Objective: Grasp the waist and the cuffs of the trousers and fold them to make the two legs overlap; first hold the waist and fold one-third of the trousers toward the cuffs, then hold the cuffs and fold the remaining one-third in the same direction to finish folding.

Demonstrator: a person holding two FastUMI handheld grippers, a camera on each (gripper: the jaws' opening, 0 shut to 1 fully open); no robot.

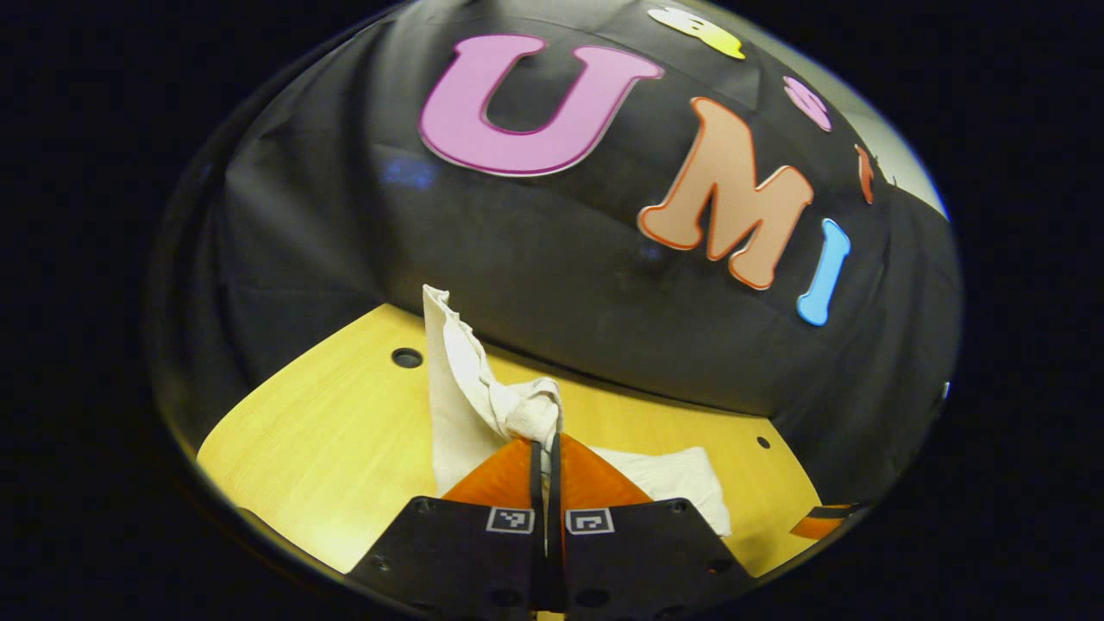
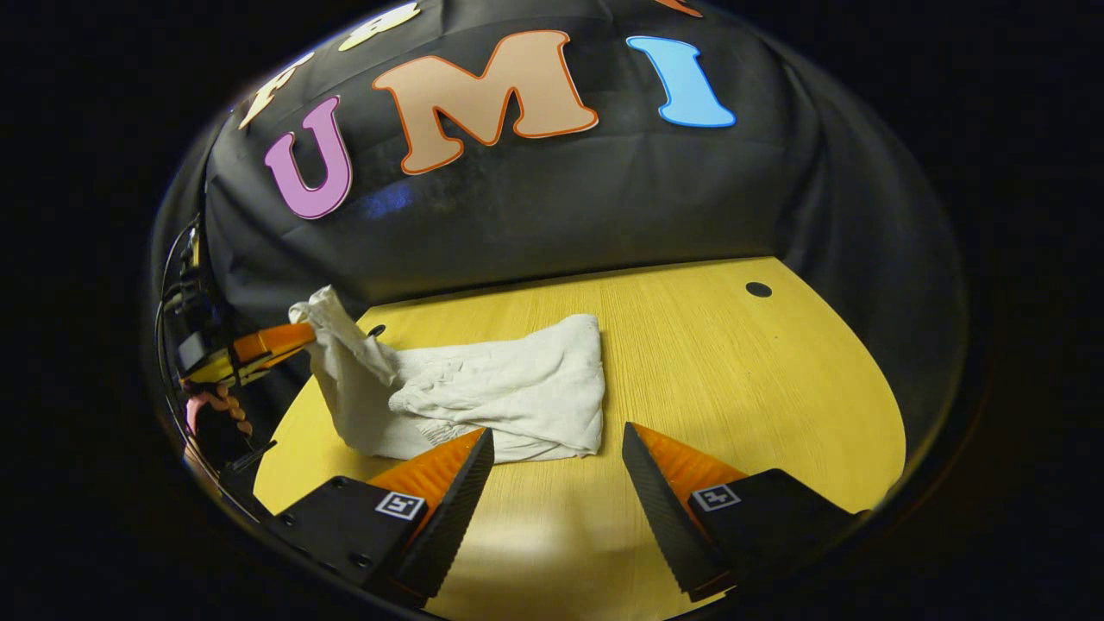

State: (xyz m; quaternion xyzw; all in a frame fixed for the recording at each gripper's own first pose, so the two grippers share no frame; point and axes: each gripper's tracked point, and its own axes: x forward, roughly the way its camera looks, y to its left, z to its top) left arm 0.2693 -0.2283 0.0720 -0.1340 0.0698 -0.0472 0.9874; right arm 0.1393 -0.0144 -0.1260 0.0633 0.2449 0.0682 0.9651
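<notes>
Left tongs (image 1: 545,448) are pinched together on a bunched bit of the white trousers (image 1: 483,397), both fingers pressing the cloth, no gap between them. That gripped part is lifted off the yellow counter (image 1: 336,431) and stands up in a crumpled peak, with a flap of fabric rising to the left above the fingers. More of the trousers lies flat on the counter just right of the fingers.

In the right gripper view, the left tongs (image 2: 297,338) come in from the far left edge, holding the raised end of the trousers (image 2: 509,379); a hand (image 2: 216,405) shows behind them, partly hidden in the dark. The rest of the trousers lies in a rumpled, already doubled-over heap across the middle of the counter (image 2: 759,388), its right edge rounded and folded.

Right tongs (image 2: 556,461) are wide open, holding nothing, low over the counter at the near edge of the trousers. The left finger sits just beside or over the cloth's hem; can't tell if it touches. The right finger is over bare counter, apart from the cloth.

A small round hole (image 2: 758,289) sits in the counter far right.
</notes>
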